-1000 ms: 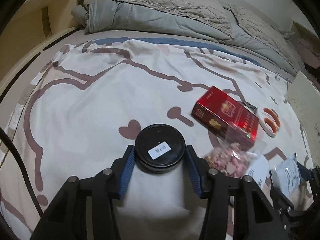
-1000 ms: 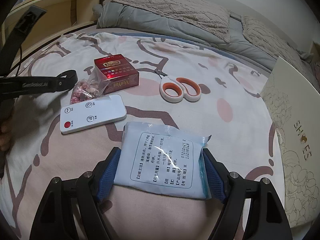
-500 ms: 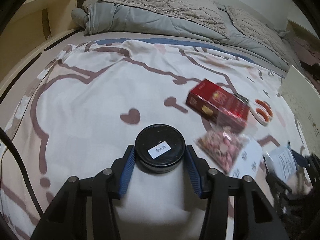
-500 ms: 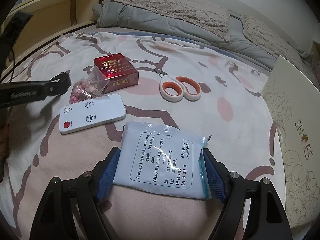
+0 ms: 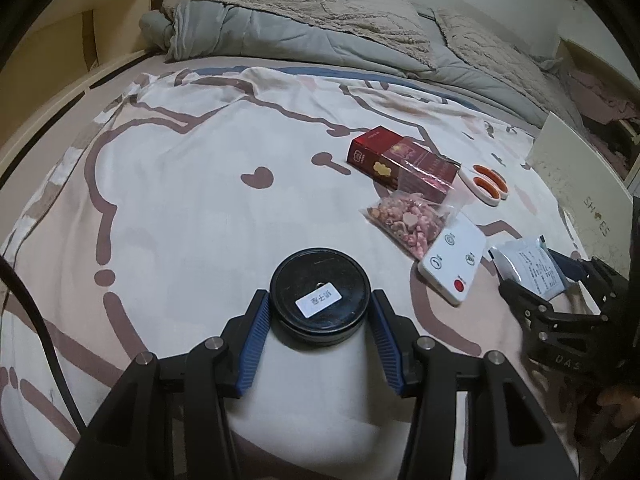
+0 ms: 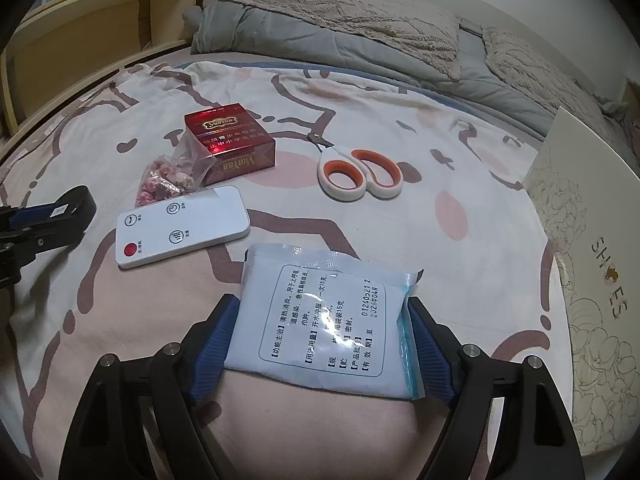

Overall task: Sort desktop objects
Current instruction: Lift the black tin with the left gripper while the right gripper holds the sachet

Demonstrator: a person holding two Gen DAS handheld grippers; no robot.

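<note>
Left tongs (image 5: 320, 316) closed on the black round tin (image 5: 319, 295), blue pads against its side wall at opposite points, white label up; the tin sits low over the bed sheet (image 5: 168, 200), to the near left of the white remote (image 5: 454, 262). Whether it is lifted or resting cannot be told. Judged: the tin is rigid and smooth-walled, likely slippery on a curved side, so a grip across the full width, as here, suits it; weight unknown. Right tongs (image 6: 320, 340) are narrowed onto the pale blue sachet (image 6: 324, 320), pads pressing its two long edges, just on the near side of the remote (image 6: 182, 230). Judged: the sachet is light, soft and crinkly, apt to buckle or slide if squeezed at the edges only; a hold further in over the filled body would be safer. Beyond the remote lie the bag of pink sweets (image 6: 166, 180) and the red box (image 6: 230, 142), the bag's top leaning on the box; the orange-handled scissors (image 6: 360, 176) lie to the right of the box. Right wrist view alone shows the sachet's printed face and the whole of the scissors; left wrist view alone shows the tin's label and the right tongs (image 5: 536, 276) from the side. The white shoe box (image 6: 592, 280) stands at the right edge, well beyond the remote.
</note>
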